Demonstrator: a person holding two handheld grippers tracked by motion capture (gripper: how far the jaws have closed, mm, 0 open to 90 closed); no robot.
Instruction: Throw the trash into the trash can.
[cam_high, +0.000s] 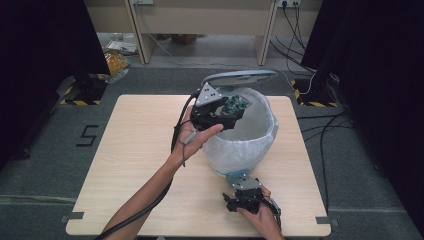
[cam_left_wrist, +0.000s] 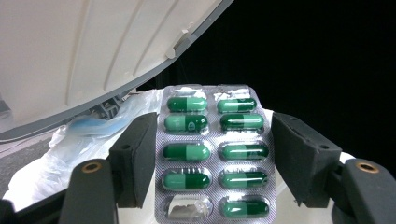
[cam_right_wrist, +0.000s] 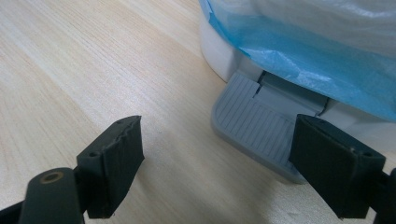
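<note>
A silver blister pack (cam_left_wrist: 215, 154) of green capsules, one pocket torn open, stands upright between the jaws of my left gripper (cam_left_wrist: 215, 123), which is shut on it. In the high view that left gripper (cam_high: 225, 112) holds the blister pack (cam_high: 236, 105) over the near-left rim of a white pedal bin (cam_high: 265, 135) lined with a plastic bag. The bin's grey lid (cam_high: 240, 77) stands raised; its pale underside (cam_left_wrist: 84, 46) shows above the pack. My right gripper (cam_high: 240, 197) is open, low over the table, with the bin's grey ribbed pedal (cam_right_wrist: 261, 126) just beyond its jaws.
The bin stands on a light wooden table (cam_high: 135, 145), with bare wood to its left and front. A blue-edged liner (cam_right_wrist: 303, 46) drapes over the bin's base. Cables (cam_high: 325, 130) run across the grey floor at the right, and black curtains flank both sides.
</note>
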